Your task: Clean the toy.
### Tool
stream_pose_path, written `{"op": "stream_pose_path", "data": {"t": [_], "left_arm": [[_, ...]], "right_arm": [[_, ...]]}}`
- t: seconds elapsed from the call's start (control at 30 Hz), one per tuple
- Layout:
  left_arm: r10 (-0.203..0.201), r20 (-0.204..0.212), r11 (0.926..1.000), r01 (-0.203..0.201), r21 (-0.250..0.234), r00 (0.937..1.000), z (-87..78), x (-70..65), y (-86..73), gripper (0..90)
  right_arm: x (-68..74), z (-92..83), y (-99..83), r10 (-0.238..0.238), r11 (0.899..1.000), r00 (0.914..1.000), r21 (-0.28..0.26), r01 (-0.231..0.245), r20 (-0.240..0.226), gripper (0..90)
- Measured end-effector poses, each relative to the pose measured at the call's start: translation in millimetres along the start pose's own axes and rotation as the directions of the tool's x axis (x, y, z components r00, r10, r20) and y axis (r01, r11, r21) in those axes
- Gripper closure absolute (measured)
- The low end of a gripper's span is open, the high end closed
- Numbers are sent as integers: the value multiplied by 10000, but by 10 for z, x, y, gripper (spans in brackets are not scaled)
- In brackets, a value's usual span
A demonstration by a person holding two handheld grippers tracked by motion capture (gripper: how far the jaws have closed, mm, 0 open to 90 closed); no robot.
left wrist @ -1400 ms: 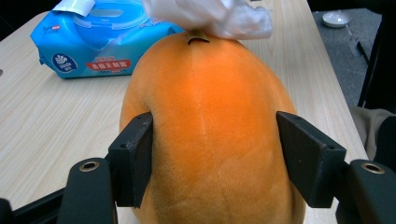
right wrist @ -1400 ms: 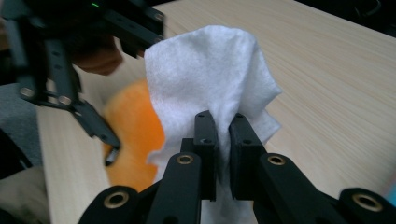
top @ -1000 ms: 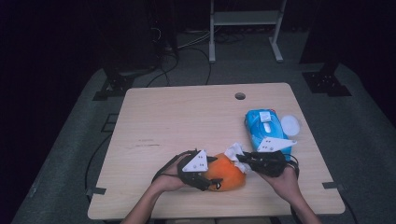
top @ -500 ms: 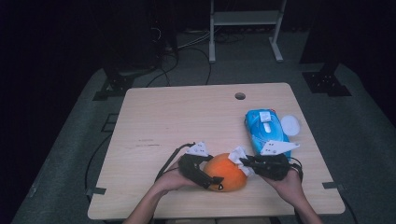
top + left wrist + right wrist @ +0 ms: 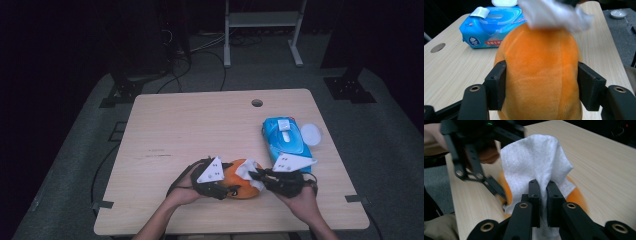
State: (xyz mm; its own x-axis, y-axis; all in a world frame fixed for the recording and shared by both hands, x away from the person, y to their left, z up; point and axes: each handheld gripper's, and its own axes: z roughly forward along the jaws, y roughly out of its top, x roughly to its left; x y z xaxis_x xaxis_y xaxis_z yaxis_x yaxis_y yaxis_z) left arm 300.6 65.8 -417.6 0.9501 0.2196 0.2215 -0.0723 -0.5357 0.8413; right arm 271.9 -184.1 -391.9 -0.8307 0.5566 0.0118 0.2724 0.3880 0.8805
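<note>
**Orange plush held and wiped at the near edge of the table**

The left gripper (image 5: 227, 189) lay at the near edge of the wooden table (image 5: 200, 125), left of centre. Its jaws had just been closing, and in the left gripper view the two black pads pressed against both flanks of the orange plush toy (image 5: 539, 72), so it was grasping the toy. The toy (image 5: 242, 182) rested on the table between the two grippers, just near of the table's middle.

Over the toy's far right side lay a white wet wipe (image 5: 248, 169). The right gripper (image 5: 256, 176), just right of the toy, was clenched on that wipe; in the right gripper view its jaws stood almost together with the white sheet (image 5: 536, 162) pinched between them and draped over the orange surface.

Farther right and farther off sat a blue pack of wet wipes (image 5: 286, 139), its flip lid (image 5: 311, 134) open beside it. The left gripper view showed a round blue and white logo and a red strip of print on the pack (image 5: 486, 30), too small and blurred to read. A white sticker flap (image 5: 480, 11) lay folded back on top of the pack.
</note>
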Motion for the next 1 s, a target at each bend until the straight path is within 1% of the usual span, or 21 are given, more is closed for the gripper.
{"op": "stream_pose_path", "data": {"t": [0.03, 0.07, 0.1, 0.17, 0.23, 0.3, 0.33, 0.37, 0.4, 0.47, 0.6, 0.63, 0.67, 0.7, 0.73, 0.77, 0.8, 0.83, 0.9, 0.93, 1.0], "left_arm": [[0, 0, 10000, 0, 0, 10000, 0, 0, 0, 339], [337, -44, 9994, -337, 86, 9994, -3, -26, 34, 337], [481, -38, 9988, -480, 122, 9988, -3, -42, 41, 336], [530, -40, 9985, -529, 167, 9986, -1, -42, 34, 333], [268, 9, 9996, -268, 48, 9996, -6, -12, 16, 328], [-261, -10, 9997, 261, 34, 9997, -3, 26, -10, 286], [-628, -10, 9980, 628, -38, 9980, 0, 43, -29, 264], [-904, 78, 9959, 904, -100, 9959, 2, 59, -42, 241], [-1065, 105, 9942, 1067, -161, 9943, 4, 65, -46, 227], [-1209, 150, 9924, 1212, -204, 9926, 8, 74, -37, 207], [-1628, 269, 9861, 1635, -287, 9863, -8, 105, -59, 202], [-1556, 249, 9873, 1563, -279, 9875, -16, 106, -63, 229], [-1362, 100, 9902, 1364, -300, 9906, -22, 93, -57, 265], [-1362, 100, 9902, 1364, -300, 9906, -22, 93, -57, 311], [-1020, -127, 9939, 1014, -426, 9947, -19, 53, -25, 336], [-807, -163, 9958, 799, -450, 9966, -10, 30, -2, 349], [-807, -163, 9958, 799, -450, 9966, -10, 30, -2, 354], [-325, -191, 9984, 316, -458, 9993, 13, -26, 57, 353], [95, -227, 9993, -103, -354, 9997, 35, -82, 93, 345], [217, -258, 9992, -226, -338, 9994, 39, -95, 90, 343], [259, -240, 9991, -267, -320, 9994, 32, -91, 79, 343]], "right_arm": [[71, 34, 28, -200, 9998, 9998, -34, 200, -56, 832], [123, 57, 59, -295, 9995, 9993, -133, 293, -210, 833], [161, 76, 88, -403, 9991, 9986, -166, 398, -332, 833], [192, 98, 121, -672, 9977, 9971, -37, 672, -346, 834], [156, 81, 115, -661, 9978, 9975, 17, 661, -239, 835], [72, 41, 91, -471, 9989, 9989, 85, 471, -24, 835], [22, 30, 69, -424, 9990, 9990, 165, 421, 161, 835], [-31, 24, 42, -267, 9994, 9994, 214, 263, 201, 835], [-74, 22, 16, -17, 9996, 9999, 284, 13, 137, 835], [-111, 18, -11, 91, 9994, 9998, 330, -98, 200, 835], [-97, 13, 5, -86, 9991, 9992, 417, 69, 403, 835], [-82, 8, 10, -144, 9989, 9988, 463, 123, 461, 835], [-66, 5, 18, -242, 9986, 9986, 488, 219, 481, 835], [-45, 1, 29, -206, 9989, 9987, 428, 187, 464, 835], [-20, -2, 46, -276, 9990, 9987, 366, 261, 429, 835], [13, 1, 67, -393, 9987, 9985, 345, 379, 392, 834], [48, 8, 87, -486, 9984, 9984, 284, 478, 285, 835], [105, 22, 110, -466, 9987, 9989, 192, 464, 59, 835], [197, 70, 139, -679, 9975, 9975, 181, 682, -192, 835], [220, 87, 144, -771, 9969, 9968, 145, 774, -208, 836], [236, 97, 147, -823, 9964, 9964, 170, 826, -203, 837]]}}
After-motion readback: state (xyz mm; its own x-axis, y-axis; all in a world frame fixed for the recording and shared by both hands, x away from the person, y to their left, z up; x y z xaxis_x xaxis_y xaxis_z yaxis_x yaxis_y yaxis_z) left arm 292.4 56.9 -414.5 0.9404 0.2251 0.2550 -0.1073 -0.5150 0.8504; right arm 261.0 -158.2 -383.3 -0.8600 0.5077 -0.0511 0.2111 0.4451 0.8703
